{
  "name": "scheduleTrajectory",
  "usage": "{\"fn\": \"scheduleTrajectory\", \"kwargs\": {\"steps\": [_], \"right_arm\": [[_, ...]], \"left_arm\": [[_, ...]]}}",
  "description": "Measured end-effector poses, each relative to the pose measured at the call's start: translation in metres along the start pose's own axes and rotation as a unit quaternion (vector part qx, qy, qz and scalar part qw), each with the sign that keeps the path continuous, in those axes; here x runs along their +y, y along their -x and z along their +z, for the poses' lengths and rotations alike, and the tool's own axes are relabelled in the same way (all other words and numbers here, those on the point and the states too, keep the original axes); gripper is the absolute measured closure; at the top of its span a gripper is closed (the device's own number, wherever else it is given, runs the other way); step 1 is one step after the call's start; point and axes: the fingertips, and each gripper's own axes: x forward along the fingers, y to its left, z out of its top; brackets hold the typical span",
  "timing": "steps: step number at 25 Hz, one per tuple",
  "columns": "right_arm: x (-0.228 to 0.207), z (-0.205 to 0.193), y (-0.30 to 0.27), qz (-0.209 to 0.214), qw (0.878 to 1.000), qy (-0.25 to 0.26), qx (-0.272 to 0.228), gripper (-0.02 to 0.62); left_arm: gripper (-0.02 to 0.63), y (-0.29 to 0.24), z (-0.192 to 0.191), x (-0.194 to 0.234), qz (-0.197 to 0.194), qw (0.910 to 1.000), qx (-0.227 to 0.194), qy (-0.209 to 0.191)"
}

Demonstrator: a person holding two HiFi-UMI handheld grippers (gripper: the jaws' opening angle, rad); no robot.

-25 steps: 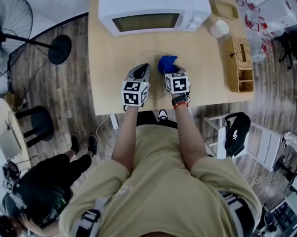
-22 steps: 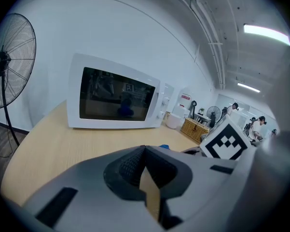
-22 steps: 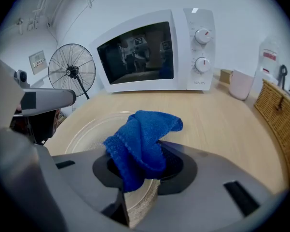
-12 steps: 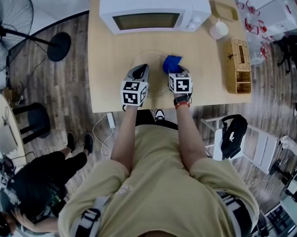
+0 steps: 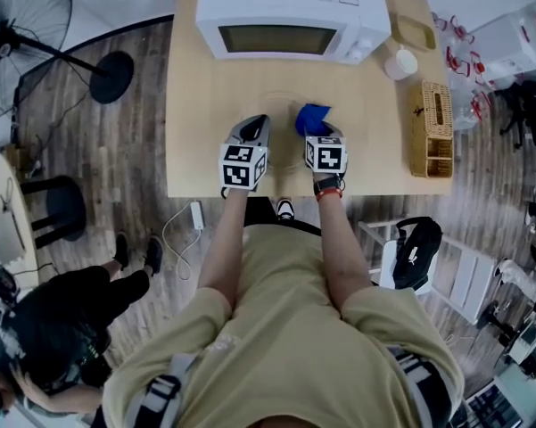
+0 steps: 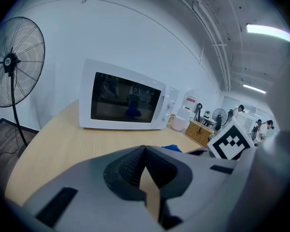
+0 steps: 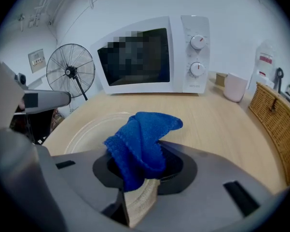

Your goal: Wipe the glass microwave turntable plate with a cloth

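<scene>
Jaws of the left tool are closed tip to tip at the left rim of the glass turntable plate. Whether they nip the rim is unclear; probably they only steady it. The plate lies flat on the pale wooden table before the microwave: clear, smooth, circular, with a raised lip. The cloth, blue looped terry, bunched, has shifted slightly rightward over the glass, which suggests a wiping stroke in progress. The right tool clamps the cloth.
</scene>
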Motion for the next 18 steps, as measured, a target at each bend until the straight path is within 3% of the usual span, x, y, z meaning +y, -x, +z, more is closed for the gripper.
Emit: {"fn": "scheduleTrajectory", "kwargs": {"steps": [9, 18], "right_arm": [[0.096, 0.027, -0.004, 0.131, 0.991, 0.038, -0.017, 0.462], [0.157, 0.019, -0.014, 0.188, 0.981, 0.054, -0.001, 0.459]], "left_arm": [[0.588, 0.031, -0.006, 0.038, 0.051, 0.9986, -0.009, 0.011], [0.589, 0.067, -0.023, 0.078, 0.103, 0.9940, -0.015, 0.035]]}}
